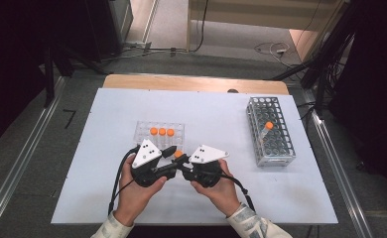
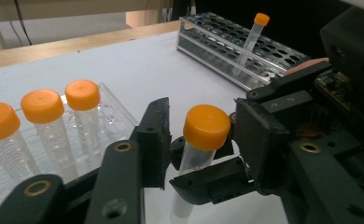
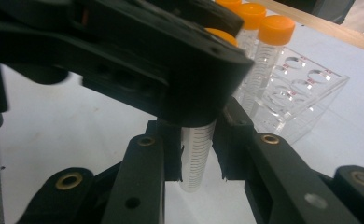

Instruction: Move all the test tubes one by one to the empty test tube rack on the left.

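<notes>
holding the tube upright between both grippers, just in front of the clear rack near the table's middle. right gripper has its jaws pinched on the graduated body, low down, pads on both sides of the wall. left gripper brackets the orange cap; a sliver of gap shows on each side in the left gripper view, so i read it as around the cap, not yet clamped.

handling judgement:
- tube looks like thin clear plastic, light, apparently empty. no real weight on the grip.
- wall is smooth and round, so it can rotate or slide in flat pads. stiff enough for a firm pinch, but over-squeezing mid-body may ovalise it.
- cap is ribbed-looking and wider than the body, best place for torque. body grip just below the cap or lower on the graduated part is best for holding against that torque.
- tapered bottom end is a poor hold, pads would slip off it.

if this is an uncapping step, left needs to seat squarely on the cap sides, and right should stay low so the two sets of jaws do not foul each other. they sit very tight together already, the right gripper view is mostly blocked by the left one's body.

also around: three more capped tubes standing in the clear rack, and one tube leaning in the metal rack well apart to the right.
</notes>
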Motion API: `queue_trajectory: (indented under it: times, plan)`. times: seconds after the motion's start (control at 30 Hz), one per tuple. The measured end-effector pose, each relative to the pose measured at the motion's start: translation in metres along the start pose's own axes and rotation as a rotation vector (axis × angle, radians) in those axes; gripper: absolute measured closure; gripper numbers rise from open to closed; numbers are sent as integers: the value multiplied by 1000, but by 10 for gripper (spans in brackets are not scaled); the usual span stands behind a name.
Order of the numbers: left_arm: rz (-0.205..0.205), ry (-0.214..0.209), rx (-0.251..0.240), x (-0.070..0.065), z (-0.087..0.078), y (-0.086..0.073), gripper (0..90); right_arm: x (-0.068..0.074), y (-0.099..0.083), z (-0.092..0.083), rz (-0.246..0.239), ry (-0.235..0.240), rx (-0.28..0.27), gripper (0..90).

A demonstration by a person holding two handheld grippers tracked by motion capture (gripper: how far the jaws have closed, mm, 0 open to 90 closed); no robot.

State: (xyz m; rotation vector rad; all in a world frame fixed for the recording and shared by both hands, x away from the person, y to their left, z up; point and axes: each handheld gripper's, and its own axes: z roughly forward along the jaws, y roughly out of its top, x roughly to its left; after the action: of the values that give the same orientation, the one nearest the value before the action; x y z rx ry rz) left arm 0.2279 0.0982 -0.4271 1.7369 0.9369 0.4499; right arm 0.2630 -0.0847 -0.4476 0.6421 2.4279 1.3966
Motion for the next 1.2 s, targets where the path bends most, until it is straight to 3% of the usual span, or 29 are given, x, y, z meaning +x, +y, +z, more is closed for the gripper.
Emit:
queue_trajectory:
  times: [0.17,0.4,0.53,0.67,1.2]
  plan:
    - [7,-4,6,0,1,-1,683,1,0,0,6,1,3,717]
    - [12,-2,8,0,1,-1,698,1,0,0,7,8,7,707]
    - [8,-4,5,2,0,0,700,1,0,0,29,33,0,487]
    - [-5,3,-1,6,-3,1,700,0,0,0,34,7,-8,266]
    - [-66,70,-47,35,-24,13,700,-7,-4,-7,57,-11,-9,236]
